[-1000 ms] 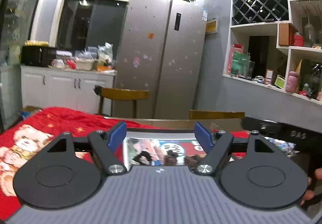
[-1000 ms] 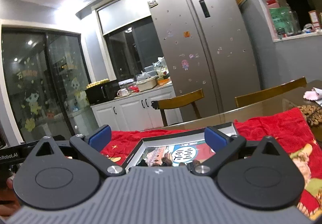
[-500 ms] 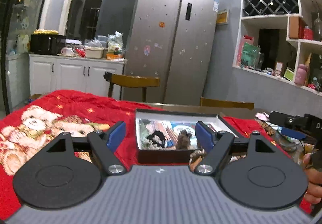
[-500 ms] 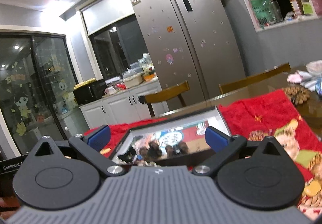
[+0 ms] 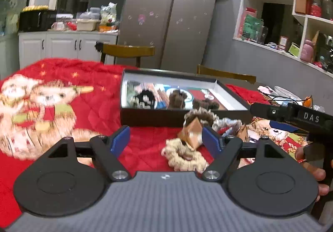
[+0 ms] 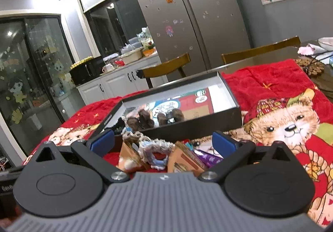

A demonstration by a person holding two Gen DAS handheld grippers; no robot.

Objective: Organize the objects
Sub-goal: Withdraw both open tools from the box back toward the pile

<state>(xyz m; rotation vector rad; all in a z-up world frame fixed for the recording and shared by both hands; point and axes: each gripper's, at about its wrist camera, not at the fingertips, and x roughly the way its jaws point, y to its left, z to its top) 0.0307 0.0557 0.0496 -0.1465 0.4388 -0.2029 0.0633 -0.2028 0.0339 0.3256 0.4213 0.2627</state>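
On the red teddy-bear blanket (image 5: 87, 107), scrunchies (image 5: 183, 155) lie before the black box (image 5: 149, 116), both the left gripper (image 5: 165, 140) and right gripper (image 6: 163, 141) spread wide, holding nothing.

The blanket (image 6: 270, 77) is red with brown teddy bears and little gold stars. The box (image 6: 193, 122) is black outside and white inside. One scrunchie (image 5: 183, 156) is cream, another scrunchie (image 6: 155, 149) is pale blue. The finger pads (image 6: 103, 141) are blue.

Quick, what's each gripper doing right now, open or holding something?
Left gripper: open, holding nothing.
Right gripper: open, holding nothing.
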